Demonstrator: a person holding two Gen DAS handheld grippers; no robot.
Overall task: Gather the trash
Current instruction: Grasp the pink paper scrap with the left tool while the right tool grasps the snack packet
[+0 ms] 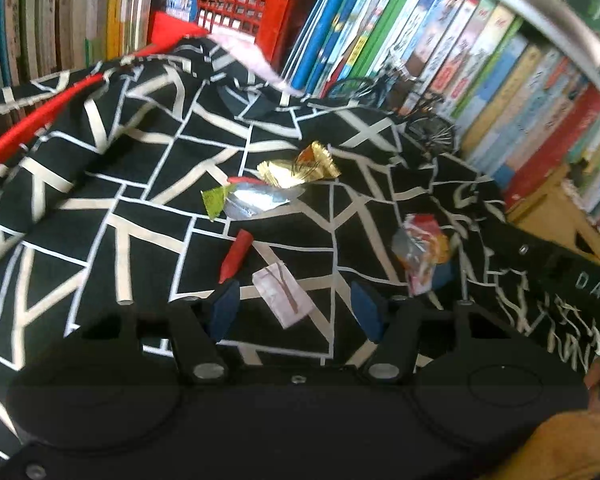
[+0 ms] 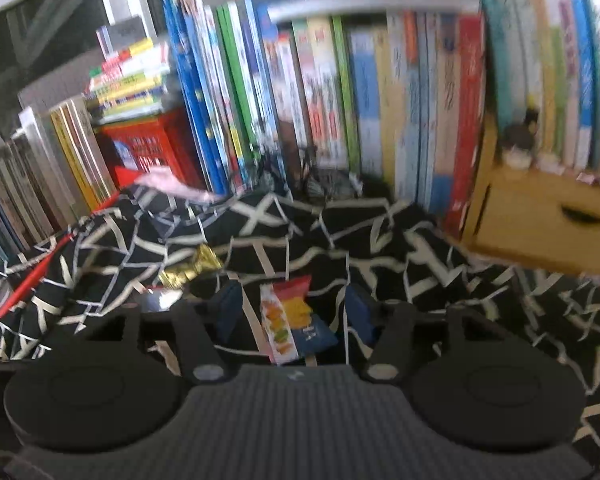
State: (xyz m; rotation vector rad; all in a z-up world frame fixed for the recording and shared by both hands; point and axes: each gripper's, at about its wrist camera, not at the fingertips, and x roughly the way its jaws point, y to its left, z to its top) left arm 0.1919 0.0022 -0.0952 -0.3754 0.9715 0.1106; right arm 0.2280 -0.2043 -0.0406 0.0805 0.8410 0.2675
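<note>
Below, pale wrapper [image 1: 283, 293] framed by left gripper [image 1: 298, 308], snack packet [image 2: 290, 318] by right gripper [image 2: 294, 312]; both sets of fingers held apart, neither wrapper pinched.

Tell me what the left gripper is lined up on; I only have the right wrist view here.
Observer: Between the open fingers of the left gripper lies a pale paper scrap, not pinched.
Operator: Anything else close to it?
Observer: A red wrapper piece lies just beyond the finger on the picture's left.
Operator: I can see some gold wrapper. What's next to it?
Observer: A green scrap beside silver foil, both on the near side of the gold wrapper.
</note>
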